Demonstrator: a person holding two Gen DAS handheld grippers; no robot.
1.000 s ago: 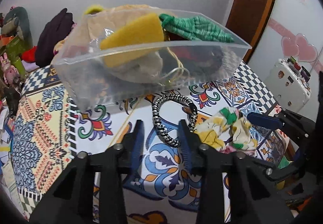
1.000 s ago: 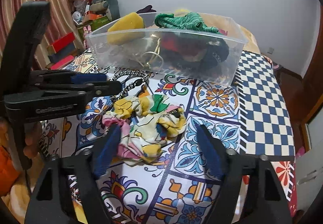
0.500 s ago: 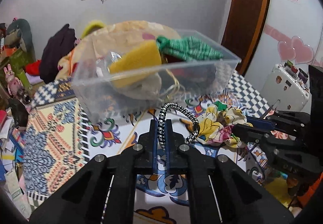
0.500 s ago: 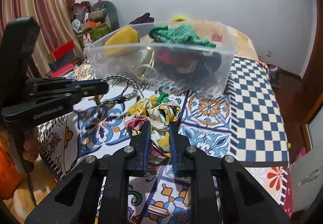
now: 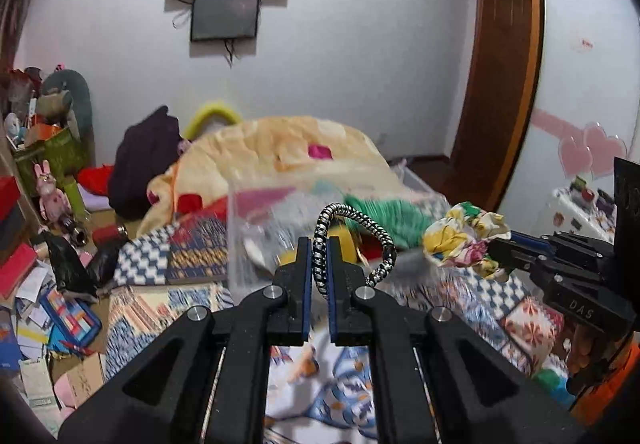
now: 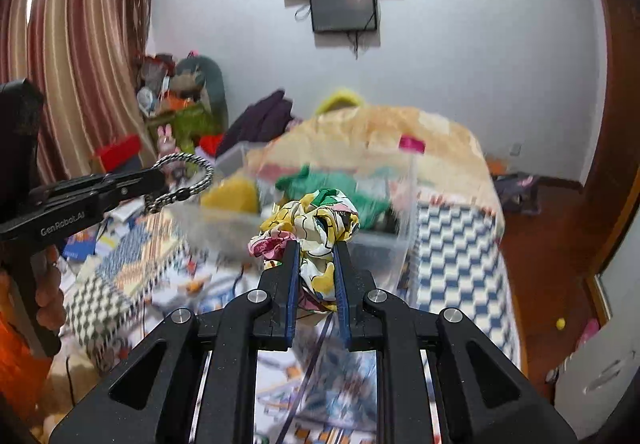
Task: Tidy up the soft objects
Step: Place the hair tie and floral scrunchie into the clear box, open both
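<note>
The left gripper (image 5: 319,244) has its fingers clamped on a black-and-white braided cord loop (image 5: 352,232), lifted above the patterned bed cover (image 5: 192,256). The right gripper (image 6: 314,248) pinches a floral yellow fabric scrunchie (image 6: 312,224), raised before the blurred clear plastic bin (image 6: 384,212) of soft items.

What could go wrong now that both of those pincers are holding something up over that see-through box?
The left gripper pinches the black-and-white braided cord loop at one spot only, so it could slip out. The floral fabric scrunchie bulges beyond the right gripper, so it might snag when released. The clear plastic box already holds a green cloth and a yellow sponge, so additions may spill.
</note>
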